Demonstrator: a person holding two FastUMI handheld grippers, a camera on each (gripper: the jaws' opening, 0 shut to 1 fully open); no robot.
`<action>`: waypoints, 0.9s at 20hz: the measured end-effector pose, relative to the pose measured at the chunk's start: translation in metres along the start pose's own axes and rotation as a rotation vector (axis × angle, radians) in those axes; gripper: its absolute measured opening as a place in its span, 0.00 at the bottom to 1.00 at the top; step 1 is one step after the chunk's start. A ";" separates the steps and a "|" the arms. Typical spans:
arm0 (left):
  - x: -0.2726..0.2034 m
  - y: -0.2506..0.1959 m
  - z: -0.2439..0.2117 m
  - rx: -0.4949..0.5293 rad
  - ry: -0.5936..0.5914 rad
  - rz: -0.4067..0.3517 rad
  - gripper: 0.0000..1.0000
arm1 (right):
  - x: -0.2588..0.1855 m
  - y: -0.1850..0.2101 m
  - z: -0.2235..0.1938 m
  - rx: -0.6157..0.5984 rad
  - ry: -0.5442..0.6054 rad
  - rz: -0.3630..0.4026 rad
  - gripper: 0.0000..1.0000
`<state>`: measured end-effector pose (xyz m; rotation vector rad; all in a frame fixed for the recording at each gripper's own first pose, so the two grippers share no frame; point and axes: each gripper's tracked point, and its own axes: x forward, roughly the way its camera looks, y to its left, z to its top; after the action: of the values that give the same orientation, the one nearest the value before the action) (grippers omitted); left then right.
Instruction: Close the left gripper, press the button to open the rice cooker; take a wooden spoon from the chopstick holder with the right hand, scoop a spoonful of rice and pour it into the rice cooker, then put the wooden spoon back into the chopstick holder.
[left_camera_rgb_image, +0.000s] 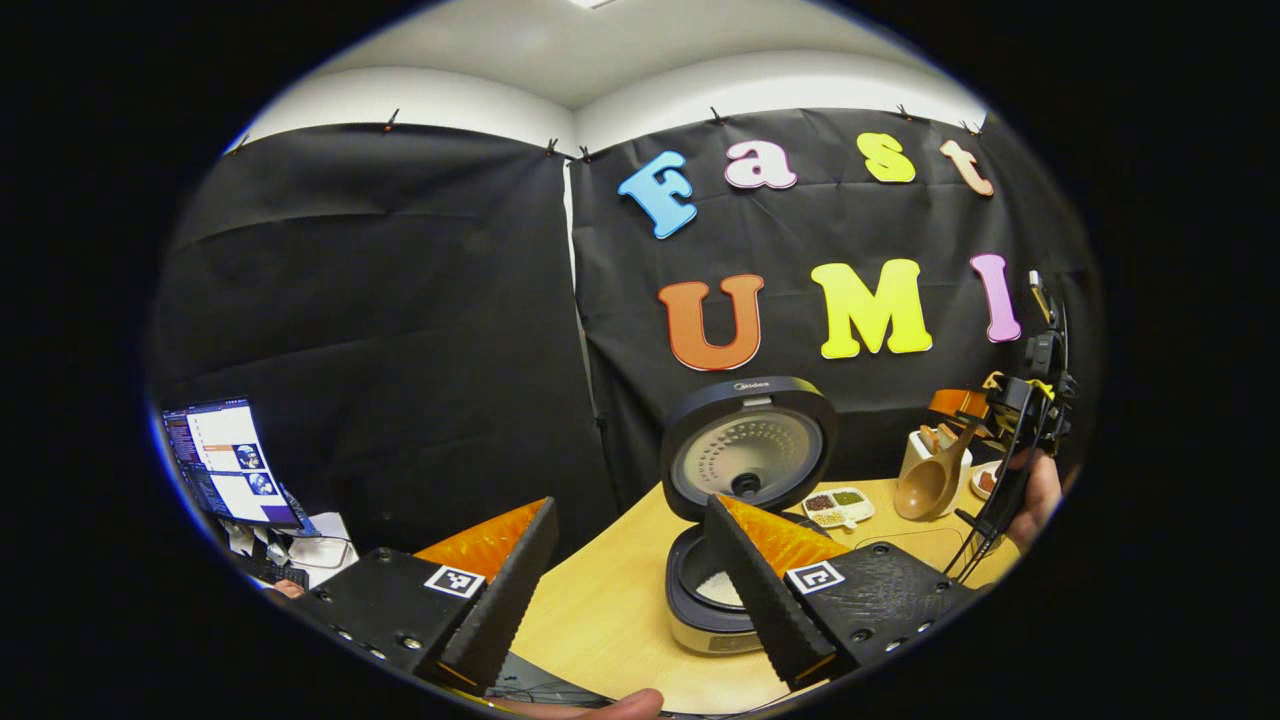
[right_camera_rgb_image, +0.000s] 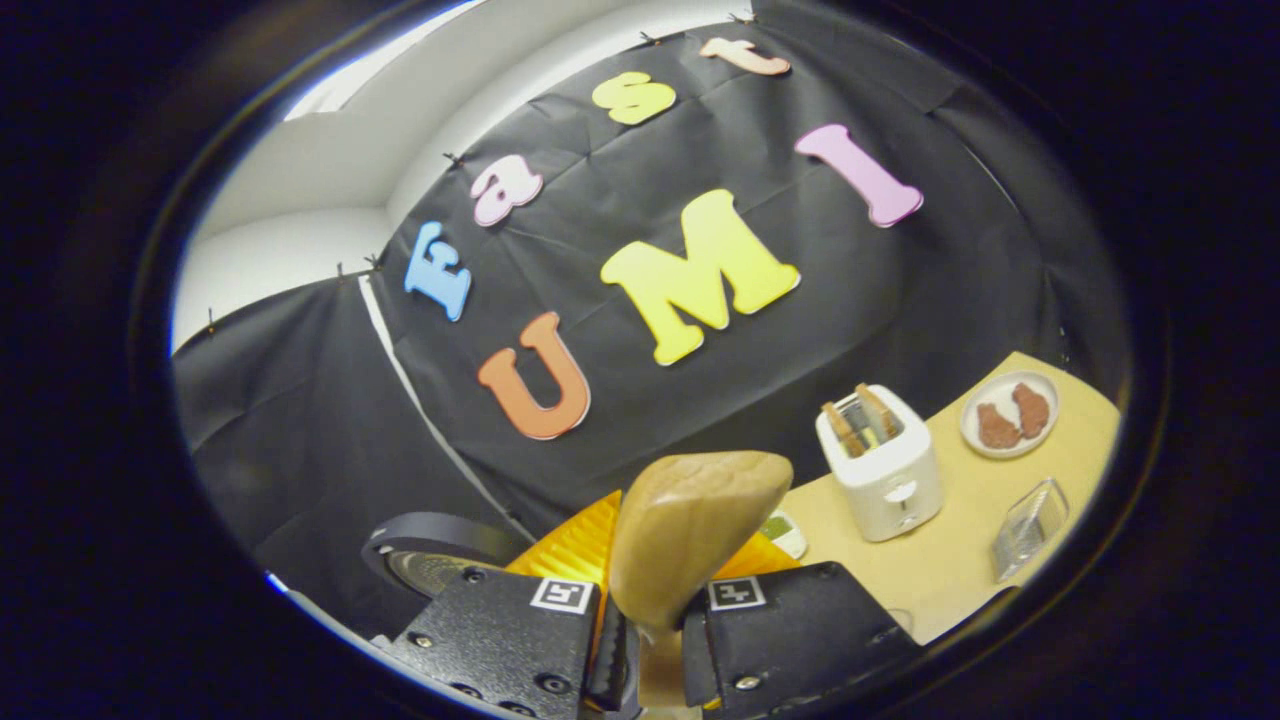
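Two grippers | left gripper (left_camera_rgb_image: 630, 600) wide, level before rice cooker (left_camera_rgb_image: 730, 520) | right gripper (right_camera_rgb_image: 645, 640) tilted, clamping wooden spoon (right_camera_rgb_image: 690, 530)

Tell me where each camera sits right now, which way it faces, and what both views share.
Left gripper view: rides the left tongs, open, looking across the table at the open rice cooker; a fingertip shows below.
Right gripper view: rides the right tongs, tilted, shut on the wooden spoon, facing the chopstick holder.
Shared: cooker, spoon, holder, table.
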<state>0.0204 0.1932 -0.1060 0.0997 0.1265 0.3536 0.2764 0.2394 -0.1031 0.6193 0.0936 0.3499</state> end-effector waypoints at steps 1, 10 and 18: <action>0.000 -0.006 -0.001 0.000 0.005 -0.003 0.94 | -0.002 -0.017 0.012 0.001 -0.012 -0.018 0.28; 0.000 -0.061 0.006 0.022 0.005 -0.051 0.94 | -0.019 -0.187 0.056 -0.113 -0.034 -0.230 0.28; 0.000 -0.103 0.017 0.084 -0.028 -0.071 0.94 | -0.021 -0.284 0.054 -0.127 -0.012 -0.321 0.28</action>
<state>0.0578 0.0956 -0.1017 0.1823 0.1164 0.2755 0.3498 -0.0131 -0.2257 0.4712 0.1563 0.0412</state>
